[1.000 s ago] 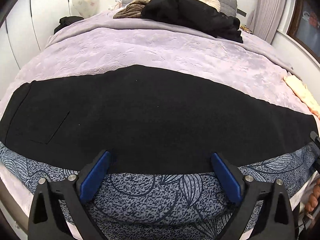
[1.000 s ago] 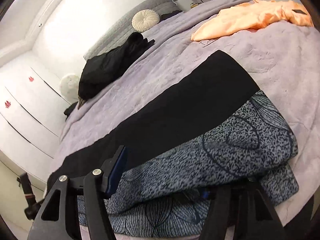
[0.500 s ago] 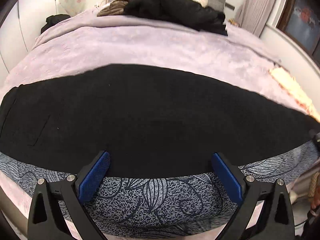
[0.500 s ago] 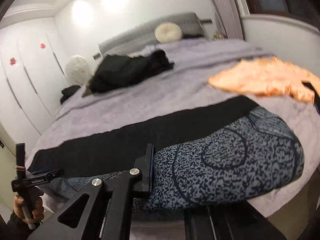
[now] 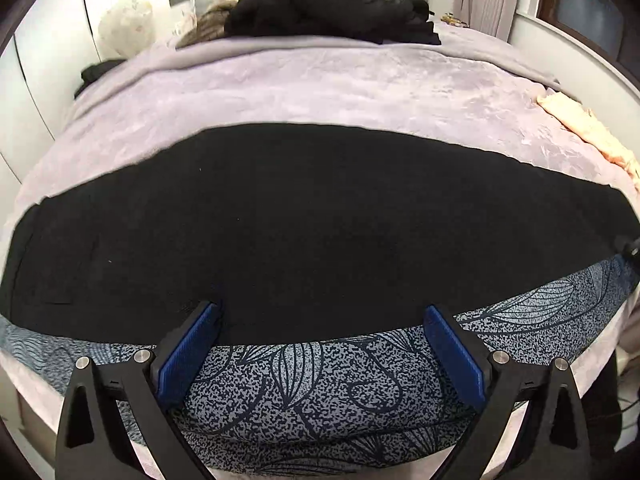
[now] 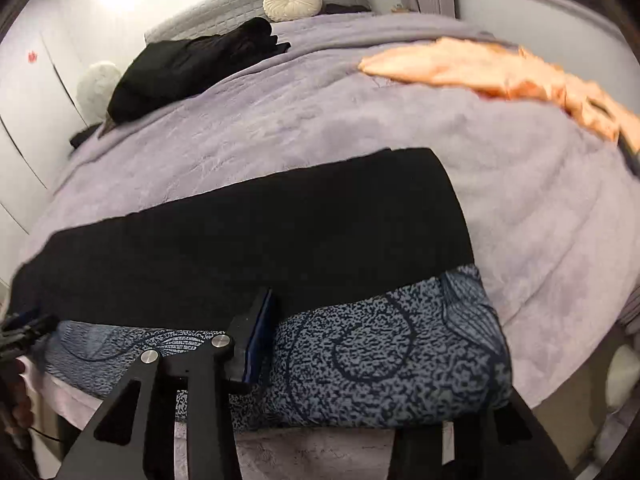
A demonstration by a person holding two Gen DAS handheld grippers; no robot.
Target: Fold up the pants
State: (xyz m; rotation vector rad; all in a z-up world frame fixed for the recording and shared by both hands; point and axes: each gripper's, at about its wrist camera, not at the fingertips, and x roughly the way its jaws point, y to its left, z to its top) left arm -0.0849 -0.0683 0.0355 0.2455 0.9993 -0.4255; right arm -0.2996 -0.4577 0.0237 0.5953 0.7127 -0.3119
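— Pants (image 5: 304, 224), black: where are they seen?
— They are laid flat across the near part of the bed (image 5: 320, 92), stretched from 9 to 3 o'clock in the left wrist view. Their near edge is overlapped onto a patterned cloth (image 5: 320, 392) at 6 o'clock.
— How is the left gripper (image 5: 320, 332) held?
— Its jaws are spread wide, with nothing pinched; the blue pads (image 5: 188, 356) are set over the pants' near edge and the cloth.
— And the right gripper (image 6: 360, 360)?
— Its jaws are opening. Only one finger (image 6: 256, 340) is seen, at 7 o'clock, near the pants' edge; the other is hidden under the cloth, so whether cloth is pressed cannot be told.
— What else is noted?
— A black pile (image 6: 192, 68) at 11 o'clock, a round cushion (image 6: 292, 0) at 12, and an orange garment (image 6: 500, 76) at 2 o'clock.
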